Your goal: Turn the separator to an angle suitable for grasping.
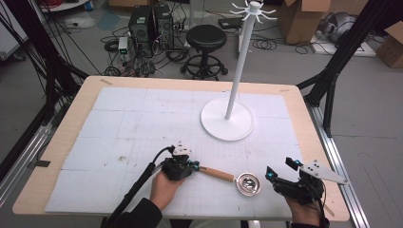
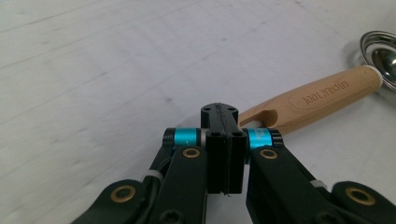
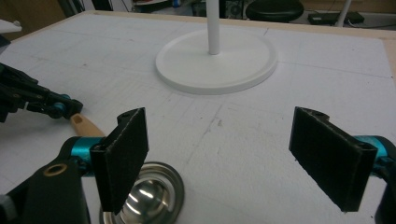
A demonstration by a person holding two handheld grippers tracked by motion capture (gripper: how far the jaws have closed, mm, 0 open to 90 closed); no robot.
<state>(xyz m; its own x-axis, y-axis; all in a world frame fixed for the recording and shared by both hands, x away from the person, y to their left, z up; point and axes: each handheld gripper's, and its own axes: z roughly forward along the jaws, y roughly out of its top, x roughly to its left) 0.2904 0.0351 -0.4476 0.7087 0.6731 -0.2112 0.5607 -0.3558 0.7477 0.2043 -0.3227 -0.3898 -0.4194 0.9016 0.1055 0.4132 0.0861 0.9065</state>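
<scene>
A small metal ladle lies on the white mat near the table's front edge, with its shiny bowl (image 1: 249, 184) to the right and its light wooden handle (image 1: 217, 174) pointing left. My left gripper (image 1: 194, 166) is shut, its pads (image 2: 219, 140) pressed together with nothing between them. Its tip sits right at the free end of the handle (image 2: 317, 98), just beside it. My right gripper (image 1: 280, 169) stands open to the right of the bowl. In the right gripper view the bowl (image 3: 149, 196) lies just past the left pad (image 3: 122, 156), and the gap between the jaws holds only mat.
A white hook stand rises from a round base (image 1: 226, 119) at mid-table, its pole (image 1: 237, 66) topped by a ring of hooks (image 1: 253, 8). The base (image 3: 215, 60) lies well beyond my right gripper. A stool (image 1: 206, 40) and boxes stand on the floor behind the table.
</scene>
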